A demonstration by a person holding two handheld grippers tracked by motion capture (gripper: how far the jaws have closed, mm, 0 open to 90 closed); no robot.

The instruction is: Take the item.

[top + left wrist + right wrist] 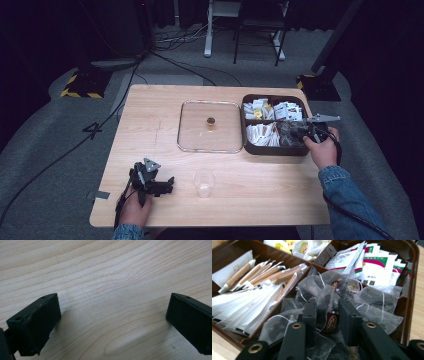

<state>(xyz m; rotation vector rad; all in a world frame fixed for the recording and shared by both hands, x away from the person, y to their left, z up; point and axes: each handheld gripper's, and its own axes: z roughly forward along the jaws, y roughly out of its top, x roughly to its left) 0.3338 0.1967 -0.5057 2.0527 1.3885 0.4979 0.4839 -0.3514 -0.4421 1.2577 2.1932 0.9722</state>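
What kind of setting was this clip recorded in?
Probably a recording studio or lab rather than a home: black curtains enclose a grey carpeted floor, a hazard-striped stand base trails cables, and one wooden table holds a compartmented tea-bag box.

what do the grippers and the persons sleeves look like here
Both are black handheld tools. The left gripper carries a grey three-cornered plate on top, and its jaws are blocky black slabs with small screw holes. The right gripper has black jaws on arms with brass-coloured rivets, and a black cable trails from it. The person wears blue denim sleeves.
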